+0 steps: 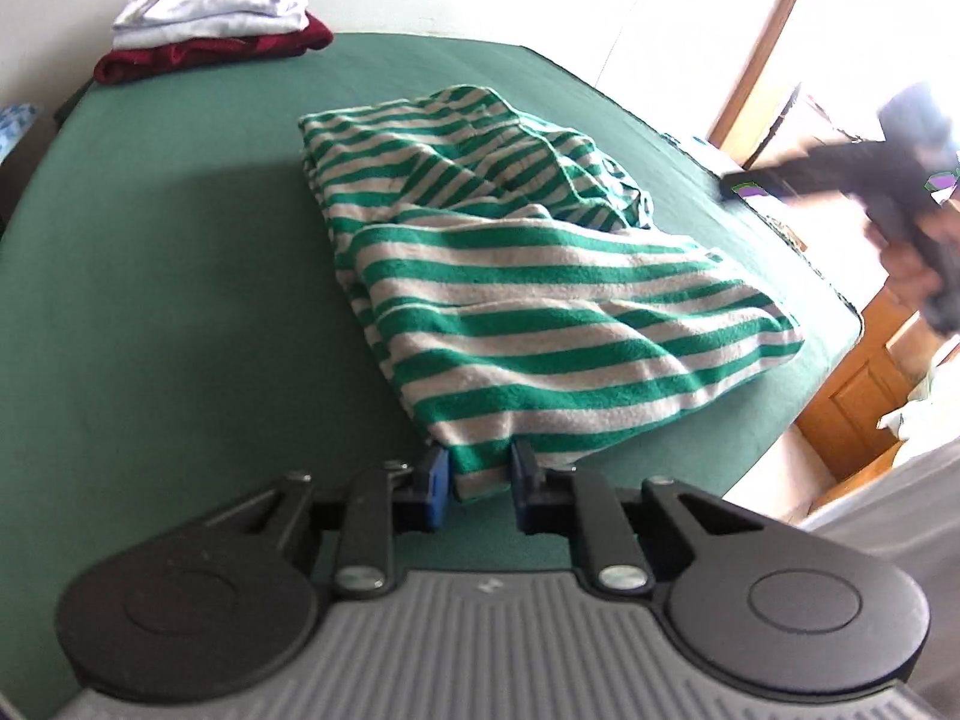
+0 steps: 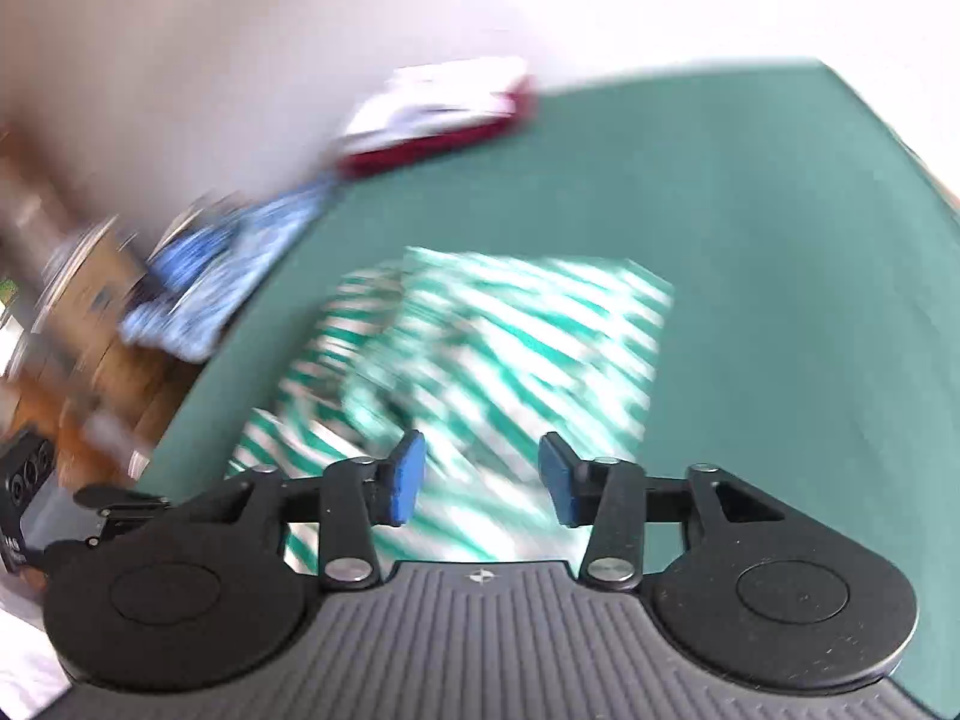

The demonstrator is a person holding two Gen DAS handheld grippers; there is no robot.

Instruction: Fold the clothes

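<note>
1. Now my left gripper (image 1: 478, 476) has its jaws clamped on the near hem of the striped garment (image 1: 528, 300), which lies partly doubled over on the green table (image 1: 150, 300).
2. My right gripper (image 2: 482, 477) hangs above it, jaws apart and empty; that view is blurred.
3. Folded clothes (image 1: 216, 24) sit stacked at the far corner.
4. Judging by the rumpled layers, this piece needs more folding.

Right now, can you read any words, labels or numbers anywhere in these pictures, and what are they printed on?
No text reads clearly.
Black device at the right wrist view's left edge: white characters, too blurred and cut off to read.
Grey ribbed gripper body: a small emblem, no letters.
Green-and-white striped garment: no label showing.
</note>
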